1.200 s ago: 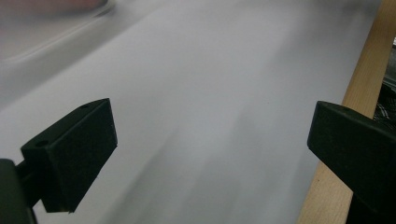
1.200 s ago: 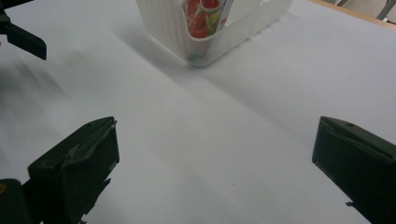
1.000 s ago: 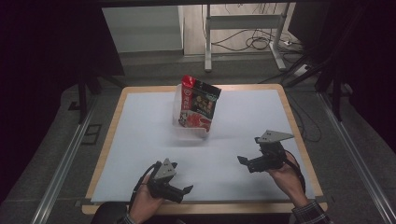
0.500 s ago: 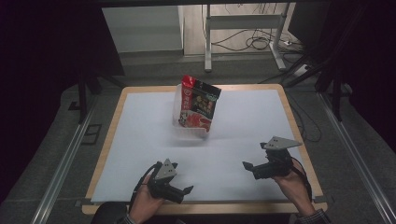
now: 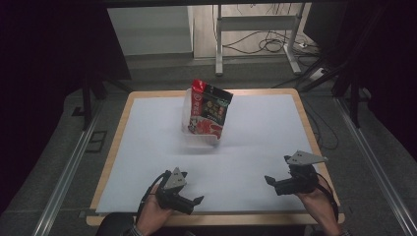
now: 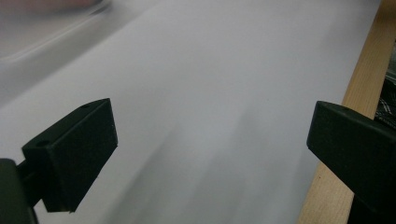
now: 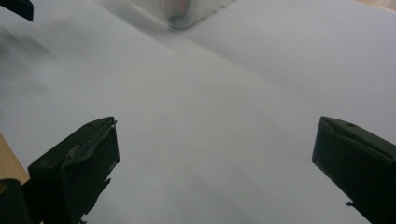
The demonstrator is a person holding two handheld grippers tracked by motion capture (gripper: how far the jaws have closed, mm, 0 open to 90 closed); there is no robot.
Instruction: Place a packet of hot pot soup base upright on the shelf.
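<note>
A red-and-black snack bag (image 5: 209, 109) stands upright in a clear container (image 5: 200, 139) mid-table.

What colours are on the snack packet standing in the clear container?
The snack packet is mostly black with red at its left edge and bottom; the high view shows it best.

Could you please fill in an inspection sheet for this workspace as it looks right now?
Surface: white sheet on a wood-edged table.
Job's things: snack packet standing in a clear tub, far centre.
Clutter: nothing seen.
Grippers: left claw open, near front edge; right claw open, near right; both empty, jaws wide apart over bare sheet.
Cables: loose wires on the floor behind.
Surroundings: metal stand, floor rails, dark curtains.
</note>
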